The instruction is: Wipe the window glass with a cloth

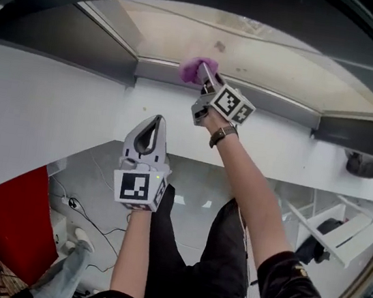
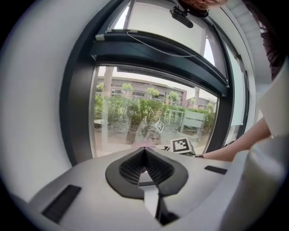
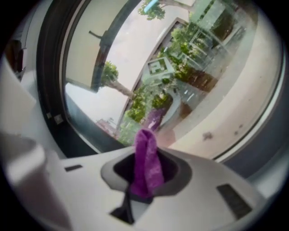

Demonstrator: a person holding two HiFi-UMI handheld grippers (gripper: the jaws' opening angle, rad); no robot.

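The cloth (image 1: 197, 69), purple and bunched into a narrow fold, is clamped in the right claw (image 1: 204, 78). The jaws are closed on it, and the free end projects beyond the tips. That end is presented to the window glass (image 1: 275, 57) at the near edge of the pane, just above the grey lower frame rail (image 1: 262, 97). Its reflection meets it there, so contact is probable, though the views do not settle it. Gripping the cloth by its root leaves the soft end free to bear on the pane and keeps the hard jaw tips off it. A dark spot (image 1: 219, 45) lies on the glass just beyond the cloth. The left claw (image 1: 154, 123) is held nearer and to the left, in front of the white sill (image 1: 54, 112). Its jaws are fully together with nothing between them, apparently to keep clear of the wiping path. No container shows in any view.
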